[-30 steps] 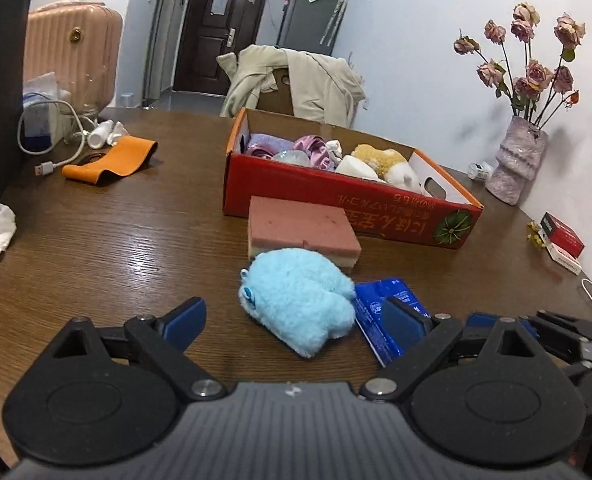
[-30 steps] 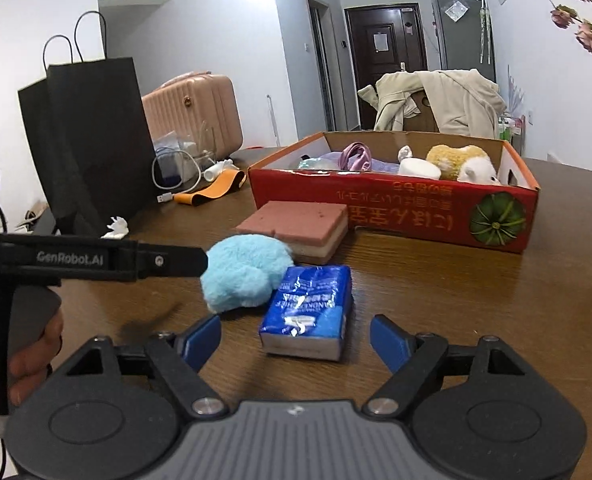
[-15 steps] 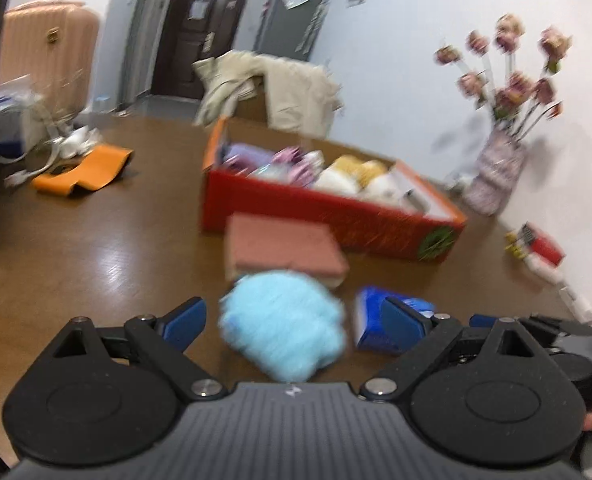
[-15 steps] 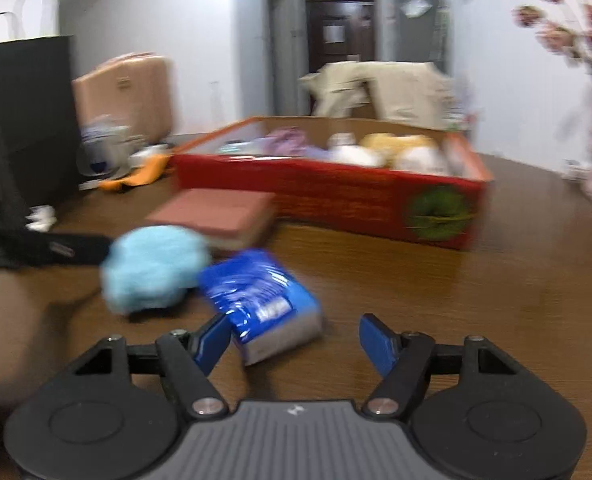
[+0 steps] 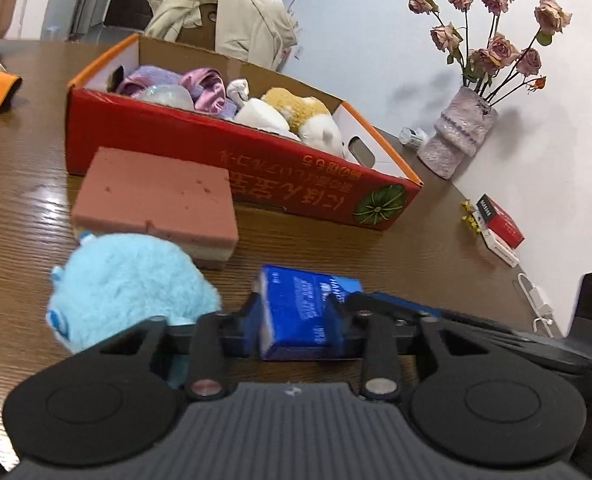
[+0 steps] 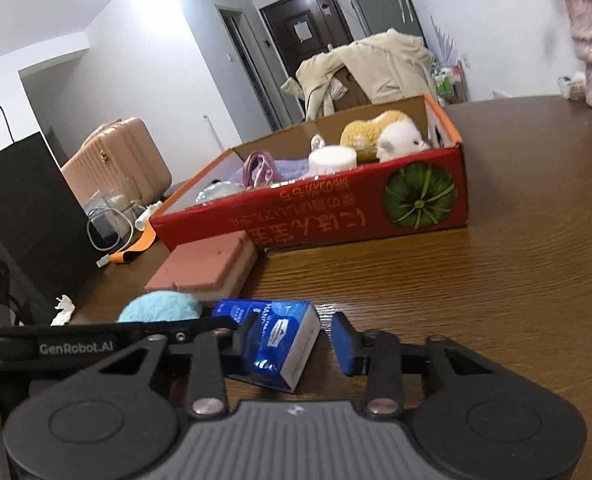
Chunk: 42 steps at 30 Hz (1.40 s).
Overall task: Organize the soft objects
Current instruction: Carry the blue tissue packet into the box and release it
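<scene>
A blue tissue pack [image 5: 302,312] lies on the wooden table between the fingers of my left gripper [image 5: 296,320], whose pads press its sides. A fluffy light-blue plush [image 5: 128,288] sits just left of it, and a pink sponge block [image 5: 156,204] lies behind. In the right wrist view the tissue pack [image 6: 284,340] lies between the fingers of my right gripper [image 6: 292,340], whose jaws stand apart with a gap at the right pad. The red cardboard box [image 5: 232,152] holds several soft toys and cloths.
A vase of dried roses [image 5: 460,136] stands at the back right by the wall. A red and white small box [image 5: 500,224] and a white cable lie on the right. A black paper bag [image 6: 24,216], a pink suitcase [image 6: 116,164] and an orange band [image 6: 136,248] are on the left.
Both grippers moved forward and down onto the tissue pack. My left gripper swung right off the plush and closed on the pack. My right gripper's jaws narrowed around it.
</scene>
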### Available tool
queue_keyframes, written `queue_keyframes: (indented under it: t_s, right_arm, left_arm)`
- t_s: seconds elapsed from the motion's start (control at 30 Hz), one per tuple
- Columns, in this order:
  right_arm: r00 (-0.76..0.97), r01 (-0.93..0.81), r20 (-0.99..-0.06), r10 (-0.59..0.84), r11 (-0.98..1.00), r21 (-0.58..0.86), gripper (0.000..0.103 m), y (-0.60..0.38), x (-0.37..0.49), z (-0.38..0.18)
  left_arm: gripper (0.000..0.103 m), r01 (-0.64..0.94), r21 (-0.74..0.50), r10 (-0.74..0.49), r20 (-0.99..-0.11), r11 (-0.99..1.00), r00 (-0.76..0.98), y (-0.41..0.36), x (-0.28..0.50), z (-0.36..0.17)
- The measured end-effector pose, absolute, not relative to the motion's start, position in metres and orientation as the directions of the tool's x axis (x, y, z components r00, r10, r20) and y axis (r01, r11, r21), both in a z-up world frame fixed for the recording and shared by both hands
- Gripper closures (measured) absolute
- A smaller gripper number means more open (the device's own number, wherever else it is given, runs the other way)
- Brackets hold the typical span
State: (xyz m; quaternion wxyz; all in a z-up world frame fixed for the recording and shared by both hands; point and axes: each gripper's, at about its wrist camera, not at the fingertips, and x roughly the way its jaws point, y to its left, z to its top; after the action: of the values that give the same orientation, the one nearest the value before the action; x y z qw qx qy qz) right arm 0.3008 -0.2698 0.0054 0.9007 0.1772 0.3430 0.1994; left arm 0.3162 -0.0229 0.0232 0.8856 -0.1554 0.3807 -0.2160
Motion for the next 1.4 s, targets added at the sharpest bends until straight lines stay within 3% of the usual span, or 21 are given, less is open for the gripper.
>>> queue_keyframes:
  t_s: [0.33,0.47,0.7,0.87,1.23,1.4]
  right_arm:
    - [0.677,-0.232,-0.529,0.512,0.83,0.507,0.073,-0.276,0.306,-0.005]
    - [0.691,-0.229,-0.523,0.5,0.837,0.497,0.079,-0.279,0.3,0.003]
    - [0.782,-0.278,-0.405,0.474,0.846,0.455,0.081,-0.298,0.289,0.056]
    - [0.834,-0.294,-0.341,0.434,0.873,0.389,0.081,-0.318,0.328,0.098]
    - [0.769,-0.203,-0.539,0.343,0.931,0.303,0.08,-0.333,0.447,0.064]
    - [0.756,-0.18,-0.58,0.305,0.948,0.263,0.072,-0.324,0.445,0.049]
  left_arm:
    - [0.08,0.26,-0.436,-0.493,-0.596,0.861,0.634,-0.021,0.316,0.019]
    - [0.081,0.27,-0.426,-0.491,-0.585,0.863,0.646,-0.025,0.306,0.029]
    - [0.081,0.341,-0.425,-0.528,-0.483,0.839,0.698,-0.041,0.306,0.077]
    - [0.081,0.384,-0.428,-0.559,-0.436,0.818,0.706,-0.068,0.353,0.111]
    - [0.081,0.304,-0.48,-0.56,-0.592,0.823,0.58,-0.11,0.462,0.056]
    - [0.076,0.346,-0.467,-0.578,-0.584,0.814,0.57,-0.11,0.458,0.053]
